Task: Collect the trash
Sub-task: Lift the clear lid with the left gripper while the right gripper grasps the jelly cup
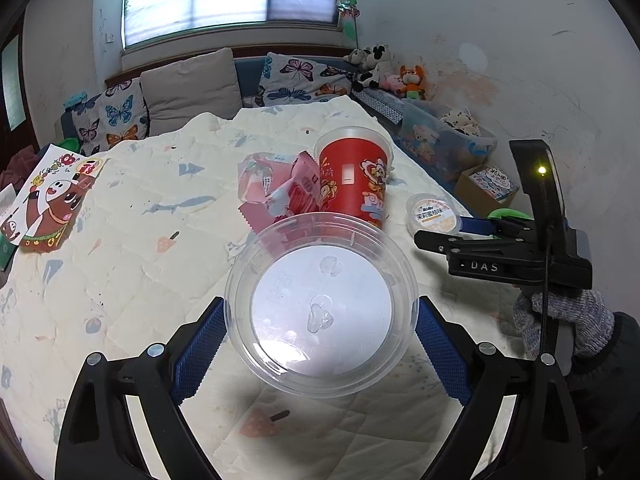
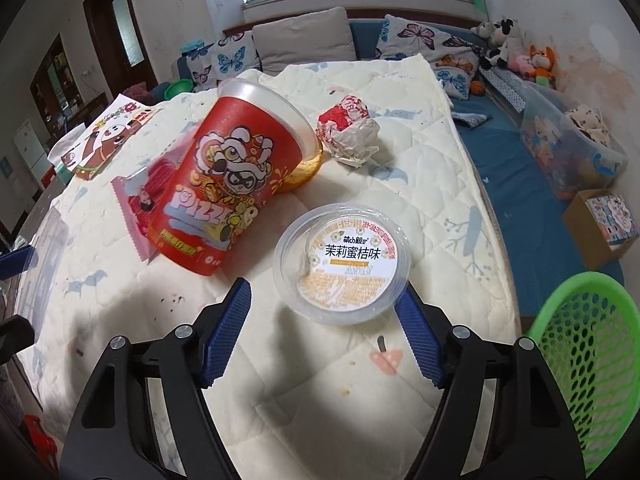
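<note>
My left gripper (image 1: 320,304) is shut on a clear round plastic tub (image 1: 320,316), held above the quilted table cover (image 1: 140,264). Behind the tub stand a red printed cup (image 1: 354,176) and a pink wrapper (image 1: 296,192). In the right wrist view my right gripper (image 2: 323,294) is open around a small clear cup with a white label (image 2: 344,264); its right finger (image 2: 416,332) is at the rim and its left finger (image 2: 228,320) stands apart. The red cup (image 2: 236,184) leans on the pink wrapper (image 2: 140,200). A crumpled paper wrapper (image 2: 348,132) lies behind.
A green perforated basket (image 2: 580,360) hangs off the table's right edge, close to my right gripper. A cartoon-printed carton (image 1: 48,196) lies at the far left. Beyond the table are a storage bin of toys (image 2: 572,148), a cardboard box (image 2: 600,228) and pillows.
</note>
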`<state>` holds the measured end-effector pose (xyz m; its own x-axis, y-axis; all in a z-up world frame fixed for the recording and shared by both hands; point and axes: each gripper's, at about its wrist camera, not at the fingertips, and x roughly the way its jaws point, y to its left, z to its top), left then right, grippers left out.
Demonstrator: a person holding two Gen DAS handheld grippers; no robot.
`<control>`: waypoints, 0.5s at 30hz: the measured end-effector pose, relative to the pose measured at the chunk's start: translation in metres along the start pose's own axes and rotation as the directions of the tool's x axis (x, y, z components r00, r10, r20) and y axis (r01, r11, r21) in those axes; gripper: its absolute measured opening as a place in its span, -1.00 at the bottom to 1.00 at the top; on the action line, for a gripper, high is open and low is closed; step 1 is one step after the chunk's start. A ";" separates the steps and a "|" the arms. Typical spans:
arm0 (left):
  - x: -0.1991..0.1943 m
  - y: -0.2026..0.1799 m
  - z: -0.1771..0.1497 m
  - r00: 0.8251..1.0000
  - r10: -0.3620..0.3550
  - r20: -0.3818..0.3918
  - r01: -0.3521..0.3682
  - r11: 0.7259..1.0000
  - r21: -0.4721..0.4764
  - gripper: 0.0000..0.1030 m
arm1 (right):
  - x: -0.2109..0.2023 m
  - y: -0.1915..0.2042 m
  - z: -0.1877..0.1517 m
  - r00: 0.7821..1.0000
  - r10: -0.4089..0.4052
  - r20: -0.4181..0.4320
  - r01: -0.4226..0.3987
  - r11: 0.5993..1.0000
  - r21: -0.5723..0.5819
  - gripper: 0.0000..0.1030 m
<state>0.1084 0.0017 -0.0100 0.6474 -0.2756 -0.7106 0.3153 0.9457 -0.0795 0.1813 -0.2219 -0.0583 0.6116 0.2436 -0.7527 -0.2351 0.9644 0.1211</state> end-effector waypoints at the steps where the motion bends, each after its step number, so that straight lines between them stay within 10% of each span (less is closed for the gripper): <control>1: 0.001 0.001 0.000 1.000 0.000 -0.001 0.000 1.000 -0.001 0.73 | 0.002 -0.001 0.000 1.000 -0.003 -0.002 0.003 1.000 0.001 0.43; 15: 0.006 0.001 0.001 1.000 -0.004 -0.009 0.004 1.000 -0.008 0.73 | 0.008 -0.003 0.001 1.000 -0.024 0.001 0.024 1.000 0.005 0.19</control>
<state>0.1131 0.0014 -0.0138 0.6396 -0.2782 -0.7166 0.3129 0.9457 -0.0879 0.1877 -0.2227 -0.0637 0.6178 0.2202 -0.7549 -0.2163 0.9705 0.1061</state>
